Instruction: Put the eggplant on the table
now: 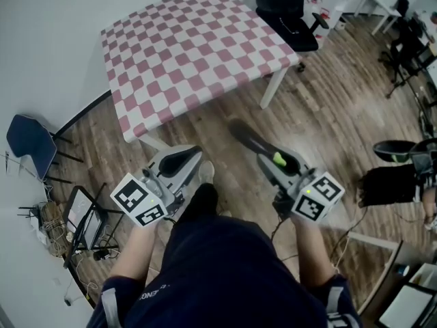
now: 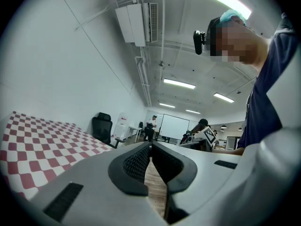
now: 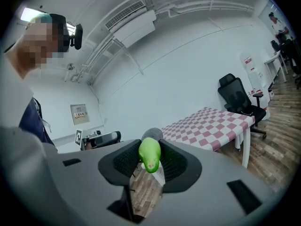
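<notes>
We see a matt, smooth checked cloth [image 1: 191, 46] over the table [image 1: 273, 87]. The floor [image 1: 328, 118] is wood planks with a faint sheen. The left gripper [image 2: 151, 147] and right gripper [image 3: 149, 147] have matt grey plastic shells; their pads [image 2: 138, 164] are black and finely ribbed. The green end of the eggplant [image 3: 149, 157] looks smooth and glossy.

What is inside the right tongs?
An eggplant, clamped between the right tongs, green stem end facing the camera. The stem covers most of its dark body there; the head view shows it sticking out ahead.

Office: swivel chair [image 1: 287, 12], proj. screen [image 2: 175, 127], ceiling strip lights [image 2: 178, 83].
</notes>
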Tool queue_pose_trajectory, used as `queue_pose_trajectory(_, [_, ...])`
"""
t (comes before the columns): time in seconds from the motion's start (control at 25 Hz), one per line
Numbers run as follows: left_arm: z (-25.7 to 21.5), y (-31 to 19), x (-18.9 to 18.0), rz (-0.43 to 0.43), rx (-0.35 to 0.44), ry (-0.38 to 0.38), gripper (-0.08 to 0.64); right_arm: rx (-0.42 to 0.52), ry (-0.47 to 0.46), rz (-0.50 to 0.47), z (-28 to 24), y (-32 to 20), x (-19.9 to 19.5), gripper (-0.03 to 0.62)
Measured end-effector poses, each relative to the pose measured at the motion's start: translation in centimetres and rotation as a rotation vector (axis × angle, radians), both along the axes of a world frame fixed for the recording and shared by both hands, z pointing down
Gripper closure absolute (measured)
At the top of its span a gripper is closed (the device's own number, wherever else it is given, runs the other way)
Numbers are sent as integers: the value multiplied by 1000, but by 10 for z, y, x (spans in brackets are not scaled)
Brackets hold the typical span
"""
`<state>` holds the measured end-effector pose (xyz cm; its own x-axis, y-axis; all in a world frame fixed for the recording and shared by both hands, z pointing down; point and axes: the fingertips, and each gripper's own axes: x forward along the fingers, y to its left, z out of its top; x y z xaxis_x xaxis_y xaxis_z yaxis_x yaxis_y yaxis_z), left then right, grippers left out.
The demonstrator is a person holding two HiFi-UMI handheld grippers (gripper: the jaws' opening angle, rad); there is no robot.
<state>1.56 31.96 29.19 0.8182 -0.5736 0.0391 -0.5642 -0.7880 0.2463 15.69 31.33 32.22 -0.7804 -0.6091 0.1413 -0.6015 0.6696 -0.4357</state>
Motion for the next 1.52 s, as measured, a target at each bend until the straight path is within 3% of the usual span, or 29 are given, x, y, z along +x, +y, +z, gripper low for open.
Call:
queue_pose_trajectory(0.32, [23, -93, -5, 35, -22, 15, 523, -31, 9, 52, 24, -85, 3, 456])
queue_pose_trajectory(0.56, [34, -192, -17, 72, -78, 24, 523, -88, 41, 69, 32, -180, -22, 456])
queue_pose_trajectory(0.92, [50, -347, -73, 71, -89, -46, 523, -94, 119, 60, 39, -336, -84, 456])
queue_pose_trajectory(1.24, [63, -408, -98, 52, -126, -33, 523, -114, 187, 80, 52, -406, -97, 456])
queue_pose_trajectory(1.52, [80, -439, -97, 24, -169, -49, 523, -138, 226, 61, 73, -453, -94, 456])
